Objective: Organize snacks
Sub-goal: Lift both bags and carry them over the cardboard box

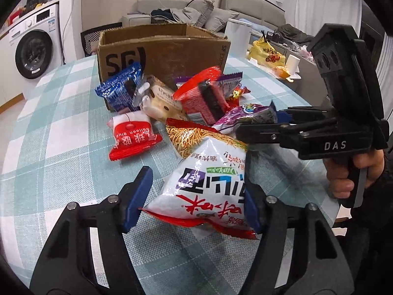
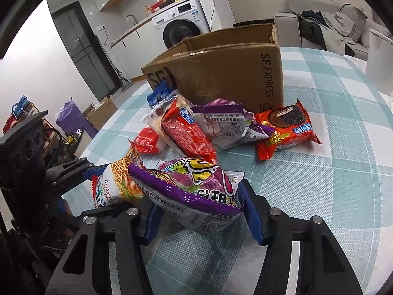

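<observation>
- Presently, left gripper [image 1: 194, 196] fingers clamp the white noodle bag [image 1: 203, 184] at the worktop's [image 1: 61, 147] near edge.
- Right gripper [image 2: 199, 211] fingers pinch the purple packet [image 2: 191, 184].
- Risk: slick film may slip during transfer to the cardboard box [image 1: 162, 49].

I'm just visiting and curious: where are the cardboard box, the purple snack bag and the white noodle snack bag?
Cardboard box [image 2: 221, 78], right wrist view, on its front wall.
Purple snack bag [image 2: 196, 184], right wrist view, on its printed face.
White noodle snack bag [image 1: 203, 186], left wrist view, on its white front.
</observation>
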Action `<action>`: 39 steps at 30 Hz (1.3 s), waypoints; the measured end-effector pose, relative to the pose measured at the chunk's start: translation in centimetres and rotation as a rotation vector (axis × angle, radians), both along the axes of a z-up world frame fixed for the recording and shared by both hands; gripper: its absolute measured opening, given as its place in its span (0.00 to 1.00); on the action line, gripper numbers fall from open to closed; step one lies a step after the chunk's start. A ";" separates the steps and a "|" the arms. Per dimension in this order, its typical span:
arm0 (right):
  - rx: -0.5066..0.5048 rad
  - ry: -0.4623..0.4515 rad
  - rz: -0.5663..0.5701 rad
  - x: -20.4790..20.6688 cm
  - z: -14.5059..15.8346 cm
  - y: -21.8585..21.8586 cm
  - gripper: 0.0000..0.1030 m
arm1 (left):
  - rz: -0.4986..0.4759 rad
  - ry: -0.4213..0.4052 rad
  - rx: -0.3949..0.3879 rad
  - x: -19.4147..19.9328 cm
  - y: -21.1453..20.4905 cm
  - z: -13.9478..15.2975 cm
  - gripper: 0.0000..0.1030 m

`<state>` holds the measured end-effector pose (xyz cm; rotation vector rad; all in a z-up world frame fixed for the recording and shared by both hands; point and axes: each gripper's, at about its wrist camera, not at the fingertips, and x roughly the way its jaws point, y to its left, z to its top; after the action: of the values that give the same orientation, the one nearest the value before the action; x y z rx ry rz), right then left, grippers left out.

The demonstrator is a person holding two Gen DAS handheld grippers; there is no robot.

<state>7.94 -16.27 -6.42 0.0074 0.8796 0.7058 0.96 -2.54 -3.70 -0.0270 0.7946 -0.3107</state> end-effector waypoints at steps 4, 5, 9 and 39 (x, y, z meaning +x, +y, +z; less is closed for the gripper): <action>0.022 -0.017 -0.024 -0.1 0.8 -0.6 0.56 | 0.019 -0.014 -0.019 -0.4 0.6 0.5 0.63; 0.027 -0.022 -0.028 -0.1 1.0 -0.7 0.56 | 0.025 -0.019 -0.029 -0.4 0.9 0.7 0.63; 0.038 -0.036 -0.035 -0.3 1.8 -1.2 0.56 | 0.053 -0.045 -0.039 -0.5 1.6 1.5 0.63; 0.136 -0.141 -0.116 -0.1 7.6 -2.6 0.57 | 0.207 -0.170 -0.085 1.4 4.1 6.7 0.63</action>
<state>7.82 -18.82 1.21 0.1277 0.6897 0.6480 2.38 1.55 3.05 -0.1595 0.6037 -0.1477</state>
